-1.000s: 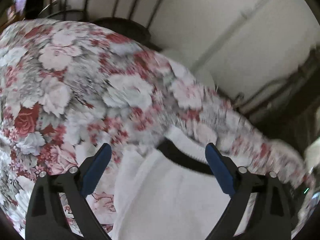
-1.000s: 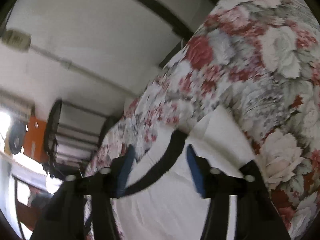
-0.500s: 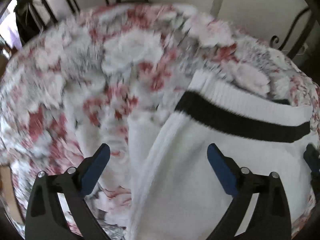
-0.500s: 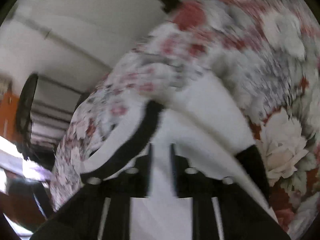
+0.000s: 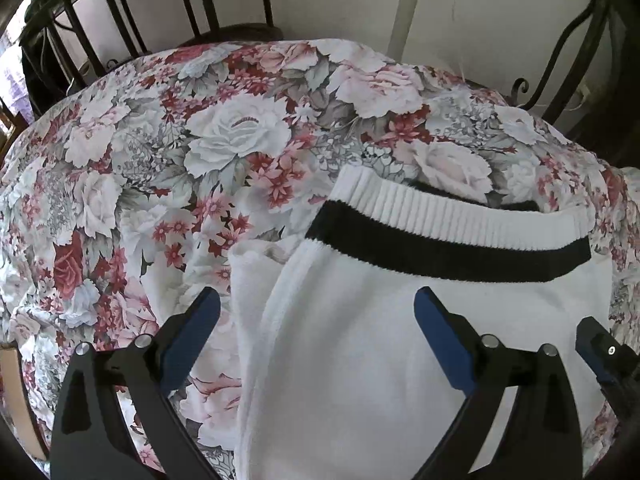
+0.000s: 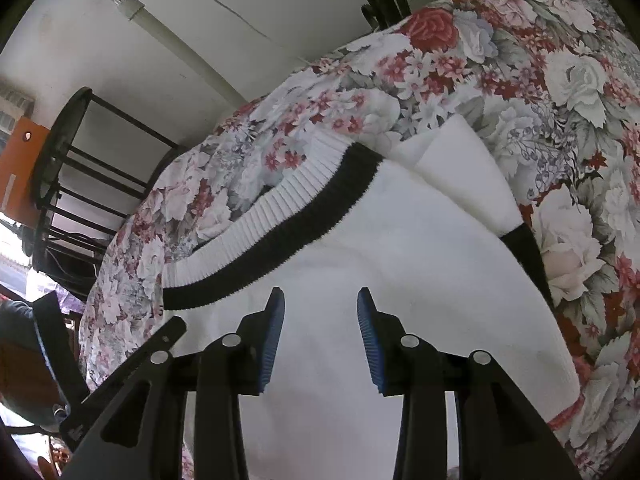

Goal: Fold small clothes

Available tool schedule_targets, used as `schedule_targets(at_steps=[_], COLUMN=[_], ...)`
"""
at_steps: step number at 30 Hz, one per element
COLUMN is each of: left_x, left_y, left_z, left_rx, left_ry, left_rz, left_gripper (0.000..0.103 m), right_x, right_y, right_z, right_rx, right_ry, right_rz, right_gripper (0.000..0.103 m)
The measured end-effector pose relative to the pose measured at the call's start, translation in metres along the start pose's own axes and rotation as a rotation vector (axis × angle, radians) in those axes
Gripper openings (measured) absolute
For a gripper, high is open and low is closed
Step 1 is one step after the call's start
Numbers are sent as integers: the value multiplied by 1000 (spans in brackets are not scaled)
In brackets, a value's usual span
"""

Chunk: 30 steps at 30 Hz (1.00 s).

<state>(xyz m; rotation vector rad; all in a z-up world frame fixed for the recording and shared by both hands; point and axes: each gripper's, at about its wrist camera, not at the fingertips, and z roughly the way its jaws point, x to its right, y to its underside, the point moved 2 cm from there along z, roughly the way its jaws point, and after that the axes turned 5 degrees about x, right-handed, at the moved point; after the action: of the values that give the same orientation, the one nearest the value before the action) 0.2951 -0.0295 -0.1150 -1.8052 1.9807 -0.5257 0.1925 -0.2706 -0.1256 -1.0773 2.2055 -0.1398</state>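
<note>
Fingers (image 5: 188, 336) of both grippers stand apart, grasping nothing, over the white garment (image 5: 360, 360) on the floral cloth (image 5: 160, 160).

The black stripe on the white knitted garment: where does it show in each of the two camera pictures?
Left wrist view: the black stripe runs across the right of centre, just beyond the blue pads.
Right wrist view: the black stripe slants from lower left to upper centre.
Shared landmark: the white ribbed hem bordering it.
</note>
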Motion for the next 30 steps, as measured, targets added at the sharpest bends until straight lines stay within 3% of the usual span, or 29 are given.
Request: schedule_targets(at_steps=[8, 11, 14, 17, 24, 30], left_x=[8, 12, 20, 20, 13, 16], left_y=[5, 12, 27, 30, 35, 60], left_z=[2, 12, 35, 37, -3, -42], left_rx=[-10, -46, -127, -119, -55, -18], left_ry=[-18, -29, -86, -100, -50, 1], left_rz=[38, 61, 125, 123, 76, 93], left_gripper=[95, 95, 98, 99, 98, 98], right_x=[17, 28, 38, 35, 19, 26], right_y=[-3, 0, 4, 4, 11, 41], right_z=[-4, 8, 21, 19, -17, -53], right_rx=[21, -19, -44, -43, 2, 3], right_ry=[49, 75, 78, 90, 50, 41], right_rz=[14, 28, 32, 24, 2, 7], right_gripper=[43, 48, 48, 48, 49, 52])
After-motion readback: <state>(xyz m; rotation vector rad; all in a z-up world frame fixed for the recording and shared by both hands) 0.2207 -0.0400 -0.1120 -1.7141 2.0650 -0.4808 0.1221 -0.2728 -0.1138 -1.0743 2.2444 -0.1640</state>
